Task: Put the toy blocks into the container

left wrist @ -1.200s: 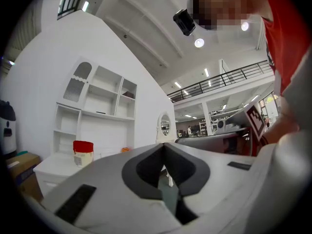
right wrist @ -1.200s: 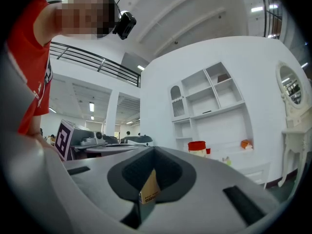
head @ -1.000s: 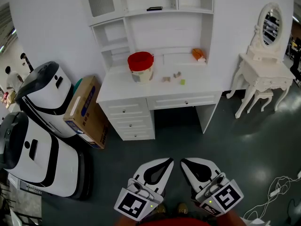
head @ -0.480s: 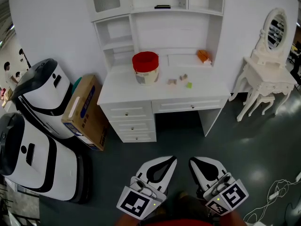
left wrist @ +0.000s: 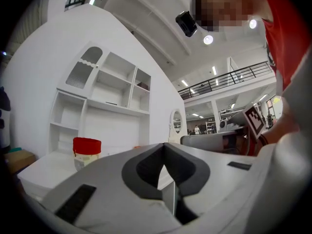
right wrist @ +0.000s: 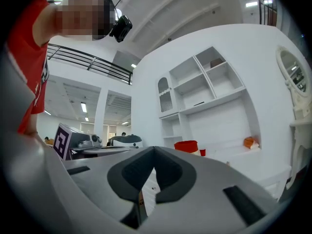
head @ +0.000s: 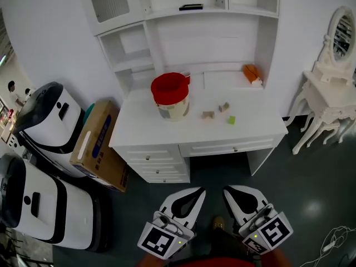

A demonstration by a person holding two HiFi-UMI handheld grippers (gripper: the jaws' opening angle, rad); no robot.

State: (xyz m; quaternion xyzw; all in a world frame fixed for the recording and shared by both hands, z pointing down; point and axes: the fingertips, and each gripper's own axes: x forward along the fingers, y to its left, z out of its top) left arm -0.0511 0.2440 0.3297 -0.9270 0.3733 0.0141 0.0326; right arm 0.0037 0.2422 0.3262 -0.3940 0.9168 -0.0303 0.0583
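White desk (head: 142, 128) carries red-topped container (head: 170, 96), blocks (head: 208, 114); dark floor (head: 311, 182). Left gripper (head: 197, 192), right gripper (head: 228, 192): fingers (head: 186, 203) closed, empty.

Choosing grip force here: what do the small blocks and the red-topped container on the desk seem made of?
Two tan blocks: likely bare wood, matte. Green block: painted wood or plastic; too small to tell. Container: red top, pale printed wall; plastic or card, unclear.
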